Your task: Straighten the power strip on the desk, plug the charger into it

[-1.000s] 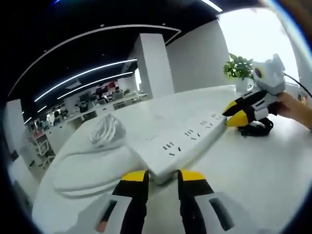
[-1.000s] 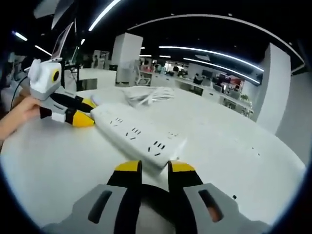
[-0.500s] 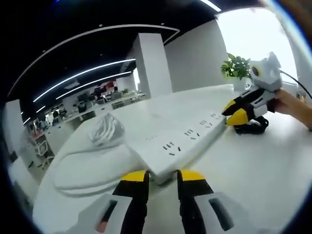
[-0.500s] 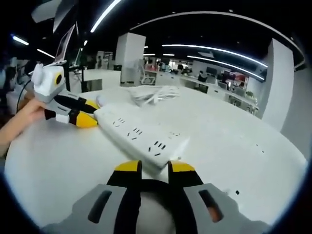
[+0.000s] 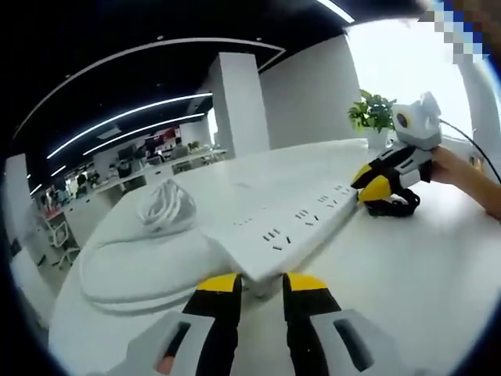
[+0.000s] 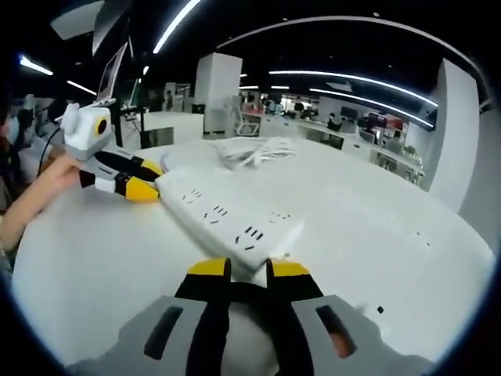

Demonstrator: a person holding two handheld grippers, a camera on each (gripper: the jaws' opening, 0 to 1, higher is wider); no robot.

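A long white power strip (image 5: 290,227) lies on the white desk (image 5: 407,274), stretched between my two grippers. My left gripper (image 5: 261,282) is shut on the strip's near end, its yellow-tipped jaws on either side of it. My right gripper (image 5: 372,180), held by a hand, is clamped on the far end. In the right gripper view the same strip (image 6: 223,215) runs from my right gripper (image 6: 246,269) to the left gripper (image 6: 145,178). The strip's white cable (image 5: 164,211) lies coiled beside it, and the coil (image 6: 250,149) appears behind the strip in the right gripper view.
A potted plant (image 5: 374,113) stands at the desk's far edge behind the right gripper. A black looped cord (image 5: 391,205) hangs under that gripper. The desk (image 6: 376,235) has bare room on both sides of the strip. Office desks and pillars stand beyond.
Both grippers stay clamped on the strip's ends. The views have shifted slightly, and the strip has barely turned.
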